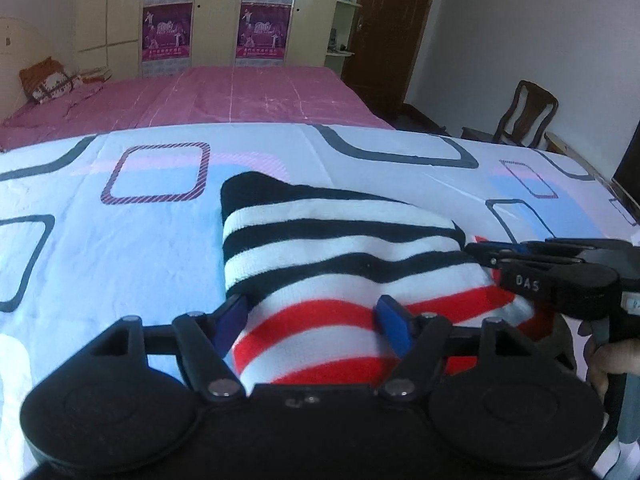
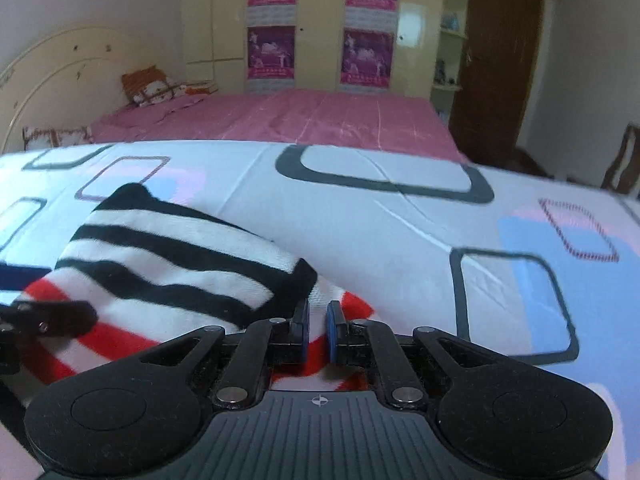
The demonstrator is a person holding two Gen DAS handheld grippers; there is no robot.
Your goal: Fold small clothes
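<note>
**Finishing the fold on the striped garment**

Laid over a bed or counter (cannot tell which), a pale sheet (image 1: 160,248) printed with rounded squares; beyond it, a pink bed (image 1: 240,96) and a wardrobe (image 1: 216,12) at the back wall. Near the front edge of the sheet, the striped garment (image 1: 340,248): a black-and-white part folded over onto a red-and-white part beneath.

Left gripper (image 1: 316,320) straddling the garment's near edge, jaws wide, blue pads apart on either side of the red stripes and not seen pressing. Right gripper (image 2: 318,332) at the garment's right corner, jaws nearly together; whether cloth is pinched between the pads, hard to say, though red stripes show right behind them.

To do the step well, probably:
- Keep the right corner pinned until the top layer lies flat.
- Lower the left jaws without dragging the edge sideways.
- Line up the folded black edge (image 2: 304,280) square with the layer below before letting go.
- Watch for the thick knit springing back open.
</note>
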